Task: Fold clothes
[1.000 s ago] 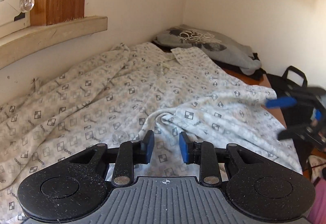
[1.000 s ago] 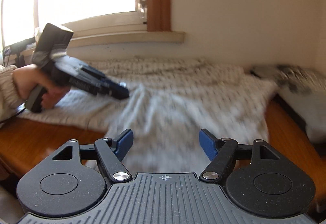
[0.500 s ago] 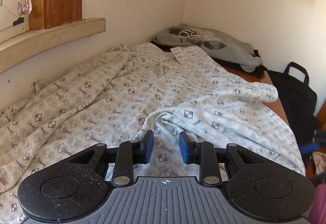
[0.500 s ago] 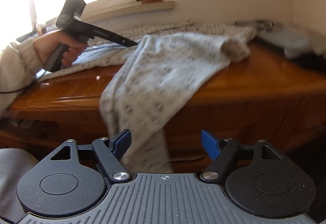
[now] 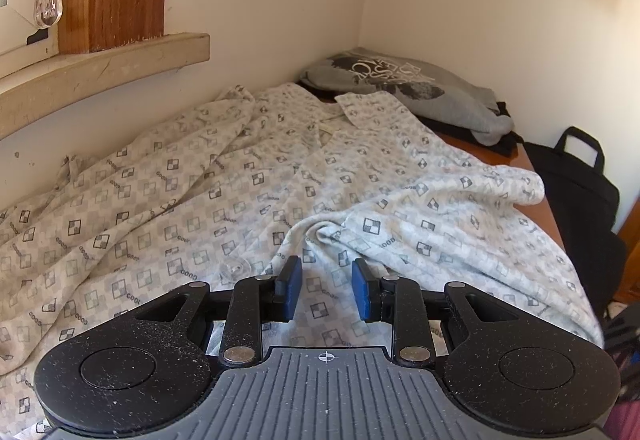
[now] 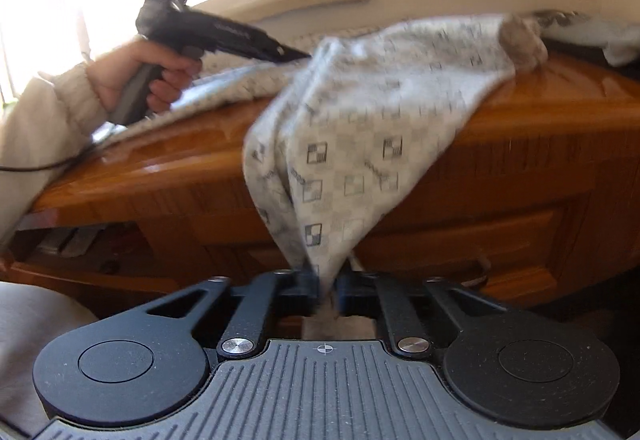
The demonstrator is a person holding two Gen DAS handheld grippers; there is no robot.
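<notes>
A white shirt (image 5: 280,176) with a grey square print lies crumpled across the wooden desk top. My left gripper (image 5: 326,292) sits low over its near part. It is open, and cloth lies below the gap between the blue pads (image 5: 289,286). One end of the shirt (image 6: 344,160) hangs over the desk's front edge. My right gripper (image 6: 328,296) is below that edge and shut on the lowest tip of the hanging cloth. In the right wrist view a hand (image 6: 160,80) holds the left gripper, whose tips rest at the shirt's upper fold.
A folded grey printed sweatshirt (image 5: 408,92) lies in the far corner on dark clothes. A black bag (image 5: 576,192) stands beyond the desk's right end. A window sill (image 5: 104,68) juts from the left wall. The desk front (image 6: 540,168) has drawers.
My right gripper has dropped from above the desk to below its front edge and closed on the hanging end of the shirt. The left gripper has stayed in place, still open.
</notes>
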